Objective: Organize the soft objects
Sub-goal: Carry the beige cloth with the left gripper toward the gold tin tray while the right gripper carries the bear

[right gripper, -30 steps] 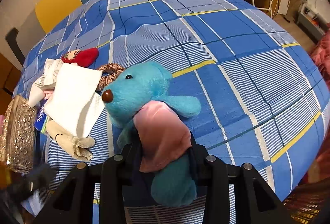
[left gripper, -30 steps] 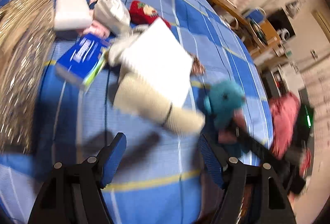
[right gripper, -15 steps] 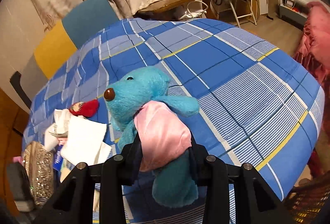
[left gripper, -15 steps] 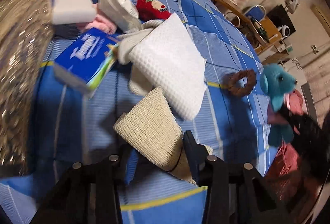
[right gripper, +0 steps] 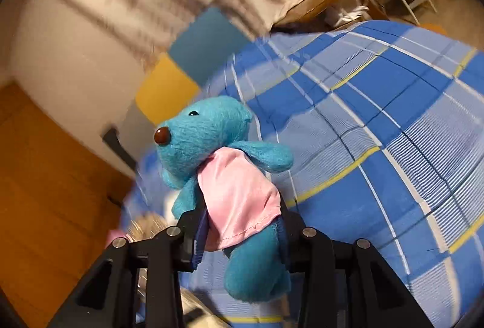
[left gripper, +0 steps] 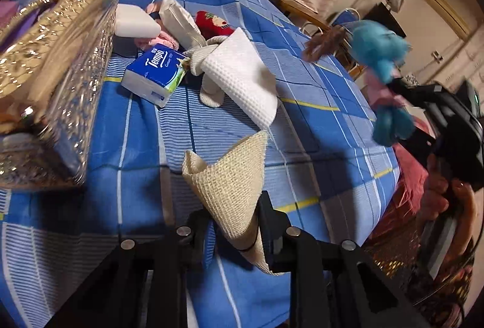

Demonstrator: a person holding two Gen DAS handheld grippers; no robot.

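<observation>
Dim warm light, motion blur, fisheye warping

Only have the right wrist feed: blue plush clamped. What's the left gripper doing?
Observer: The left gripper is shut on a beige mesh cloth.
Operator: Where's the container?
Observer: A gold glittery container sits on the plaid cover, at the left of the left wrist view.
Operator: Anything loose?
Observer: Yes. A Tempo tissue pack and a white waffle cloth lie on the cover to the container's right.
</observation>
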